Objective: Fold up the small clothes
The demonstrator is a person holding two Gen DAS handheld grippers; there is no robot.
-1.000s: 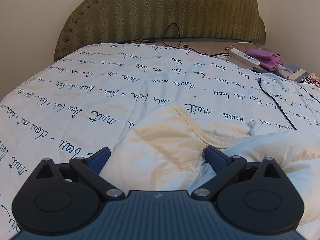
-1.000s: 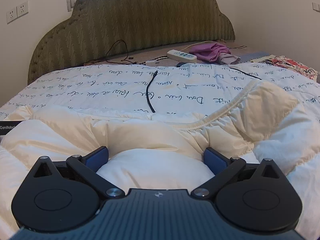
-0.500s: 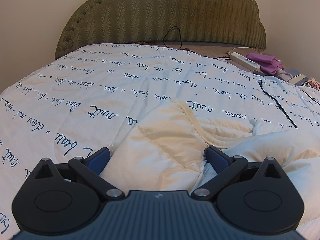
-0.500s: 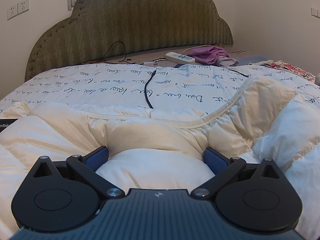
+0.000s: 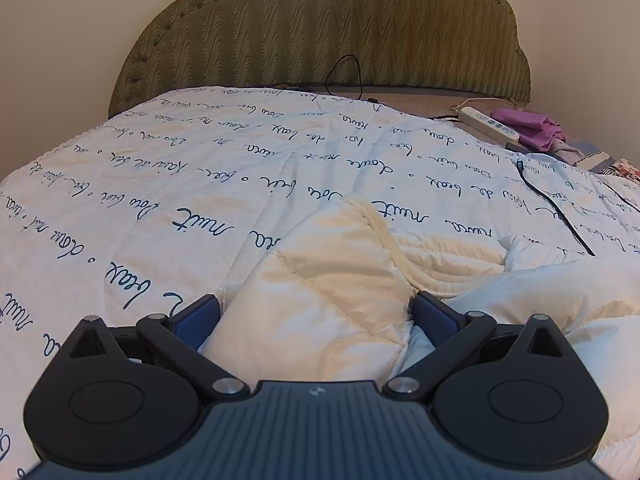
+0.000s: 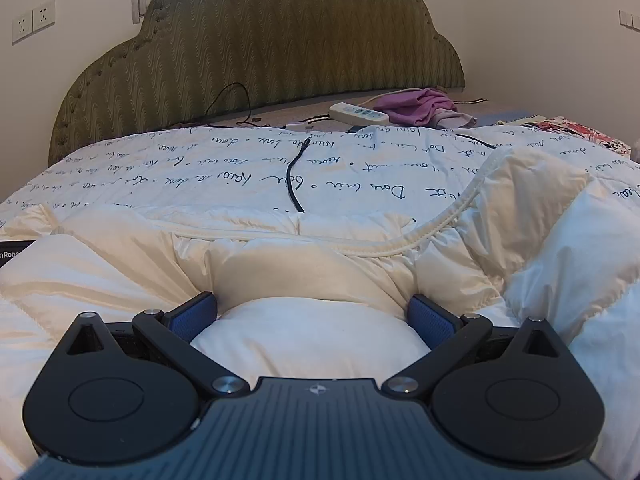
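The jacket (image 5: 320, 300), a cream quilted padded one, is spread rumpled on the bed over a white quilt (image 5: 200, 168) printed with dark script. One jacket is seen, and two tools. The left tool (image 5: 316, 314) is held wide open, its two blue-padded fingers (image 5: 200, 316) set on either side of a puffy fold at the jacket's left end; the padding bulges up between them and touches the inner faces of both pads, but it is not squeezed. A corded trim edge (image 5: 384, 240) runs past the right finger. The right tool (image 6: 312, 312) is likewise spread wide, with a rounded white bulge of the jacket (image 6: 312, 336) filling the gap between its two fingers (image 6: 430, 316) and pressing against both pads. In the right view the trim line (image 6: 440, 220) crosses the jacket and rises to a raised flap (image 6: 532, 184) at the right. A corner of a dark object bearing partial white lettering (image 6: 12, 252) shows at the left edge of that view. Beyond the jacket, one black cable (image 6: 294, 184) lies across the quilt. At the head of the bed one white power strip (image 6: 358, 113) and one purple cloth (image 6: 416, 106) are seen side by side, before one green padded headboard (image 6: 280, 52). Two wall sockets (image 6: 34, 20) are mounted at the left of it.
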